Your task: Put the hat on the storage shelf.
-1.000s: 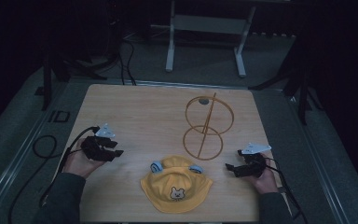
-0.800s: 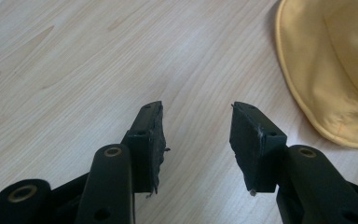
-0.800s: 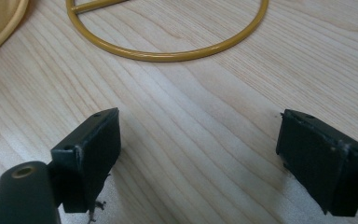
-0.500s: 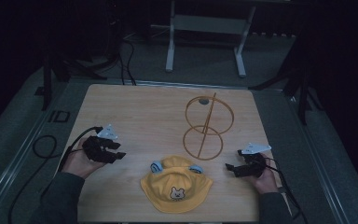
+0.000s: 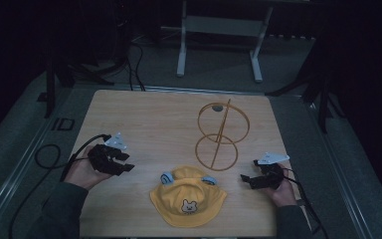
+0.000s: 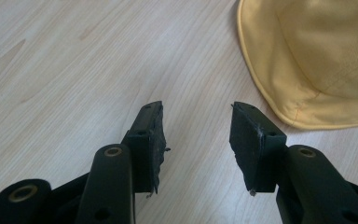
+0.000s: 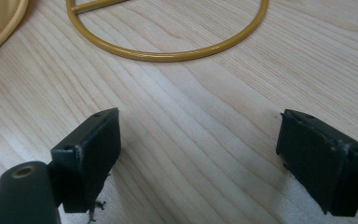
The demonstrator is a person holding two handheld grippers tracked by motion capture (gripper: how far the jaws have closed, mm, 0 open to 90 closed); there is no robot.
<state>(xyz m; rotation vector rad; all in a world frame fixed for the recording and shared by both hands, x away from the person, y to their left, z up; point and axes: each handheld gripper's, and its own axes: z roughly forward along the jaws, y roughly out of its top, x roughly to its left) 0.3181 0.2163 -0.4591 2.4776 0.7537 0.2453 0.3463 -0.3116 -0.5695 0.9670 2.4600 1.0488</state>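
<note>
High view is showing 2 grippers lying apart on the table (image 5: pixel 144 114), left gripper (image 5: pixel 127 162) and right gripper (image 5: pixel 245 179) both gaping empty beside the yellow hat (image 5: pixel 188 197).

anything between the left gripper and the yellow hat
Nothing: bare wood of the table separates the open left gripper from the yellow hat, shown in the left gripper view and the high view.

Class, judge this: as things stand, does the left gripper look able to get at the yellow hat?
Probably yes: the left gripper has open fingers, and bare table lies between it and the yellow hat.
</note>
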